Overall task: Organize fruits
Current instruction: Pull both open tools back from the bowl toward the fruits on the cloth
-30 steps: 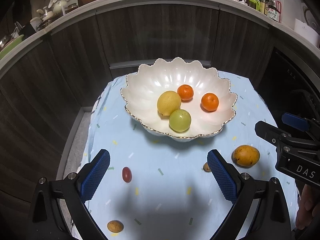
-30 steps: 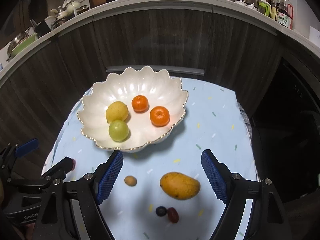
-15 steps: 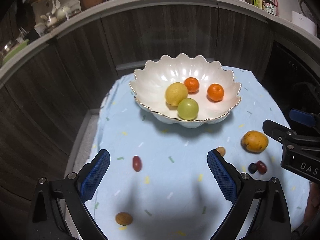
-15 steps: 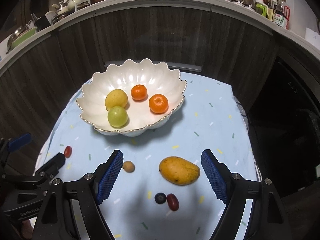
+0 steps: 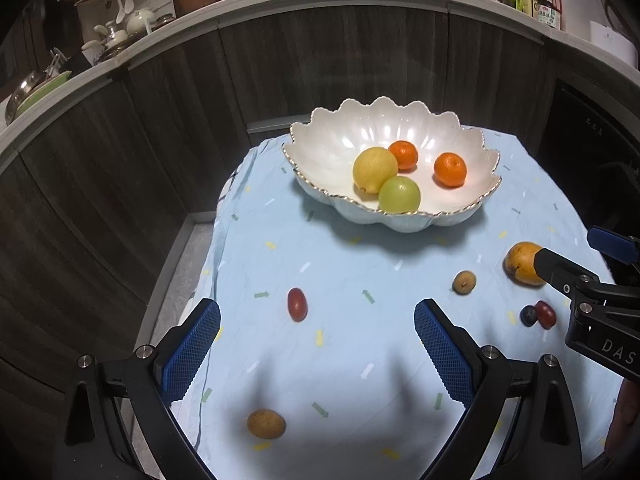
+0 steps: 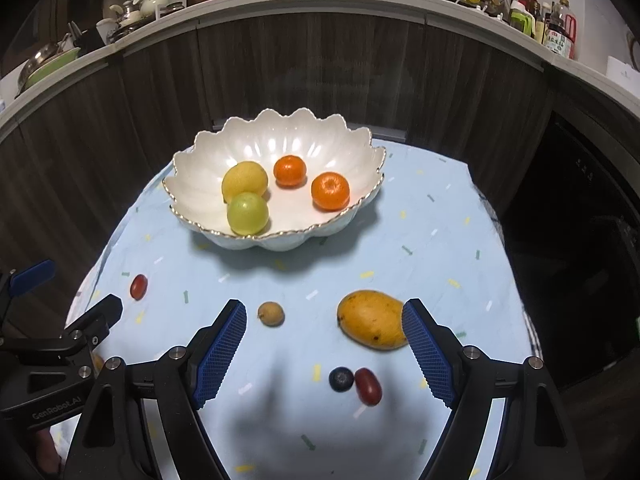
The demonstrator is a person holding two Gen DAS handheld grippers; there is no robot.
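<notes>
Dropped lower toward the blue cloth (image 5: 360,264) since a second ago. Left gripper (image 5: 316,344) spread wide, empty. Right gripper (image 6: 324,344) gaping too, mango (image 6: 372,319) near right, bowl (image 6: 208,160) beyond.

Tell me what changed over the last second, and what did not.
Both tools drew back from the white bowl and sank toward the cloth: the left tool now frames the red grape tomato, the right tool the mango and blueberry. Nothing was gripped or released. Both stayed open and empty; every fruit kept its place.
</notes>
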